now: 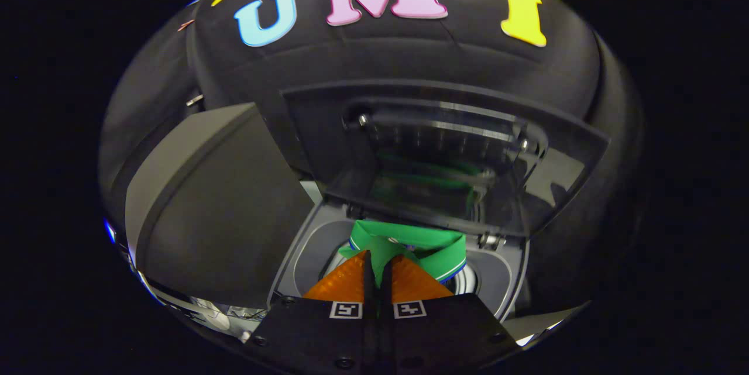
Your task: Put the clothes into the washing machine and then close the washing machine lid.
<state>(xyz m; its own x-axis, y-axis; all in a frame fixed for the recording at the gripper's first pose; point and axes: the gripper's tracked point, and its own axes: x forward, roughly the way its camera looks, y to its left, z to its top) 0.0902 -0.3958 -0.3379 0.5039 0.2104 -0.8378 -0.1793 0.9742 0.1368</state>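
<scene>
Green polo shirt [409,243], trimmed at collar and hem with white and blue stripes, hangs bunched in the lower middle of the frame, over the mouth of the washing machine [310,246]. The gripper [379,272] is clenched on it: both fingers [345,281] stand almost together, and a narrow strip of green cloth runs down between them. How much of the garment lies below the fingers is hidden by them and by the gripper body at the bottom of the frame.

Behind the shirt, the washing machine lid [445,152] stands raised, a dark translucent panel filling the middle of the frame; a dim green reflection of the shirt shows in it. The machine's grey top surround curves around the opening, and a small piece of the ribbed metal drum [465,281] peeks out just right of the shirt; the rest of the drum is covered.

A large dark grey panel [216,217] occupies the left of the frame; what it belongs to is hard to make out.
</scene>
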